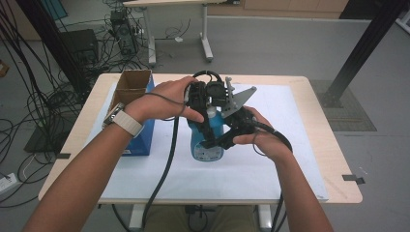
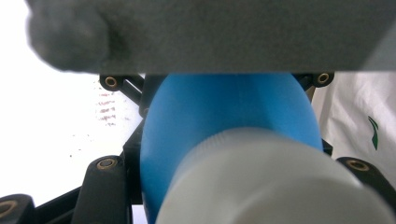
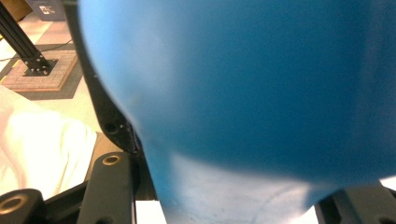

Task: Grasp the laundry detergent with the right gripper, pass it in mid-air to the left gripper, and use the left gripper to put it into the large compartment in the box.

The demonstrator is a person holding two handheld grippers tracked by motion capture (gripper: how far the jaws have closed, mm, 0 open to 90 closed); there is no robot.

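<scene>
Both grippers are clamped on a blue bottle (image 1: 207,140) that stands over the white sheet (image 1: 270,164) covering the middle of the table (image 1: 338,188), just right of a blue box (image 1: 140,130) whose brown cardboard flaps stand open at the top. From the high view, the left gripper (image 1: 205,126) comes in from above and from the left, the person's left hand (image 1: 169,99) wrapped over its body, and its black jaws run down along the bottle's upper part near the pale cap (image 1: 211,112). The right gripper (image 1: 215,143) reaches in from the right and lower, the right hand (image 1: 263,135) cupped under it, with its jaws on the bottle's body. The left gripper view looks down past the white cap (image 2: 275,182) onto the blue shoulder (image 2: 224,116), which sits between the jaws; the right gripper view has the blue wall (image 3: 252,93) pressed close, the jaws on either side of it (whether the base rests on the sheet or hangs just above it I cannot tell). The step in hand looks like a two-gripper hold, one steadying the body while the other works near the neck, likely to turn or free the cap, or to carry the bottle toward the box. The next move calls for the lower grip to stay firm and level so the smooth plastic does not swivel, while the upper gripper acts without tilting the bottle.
</scene>
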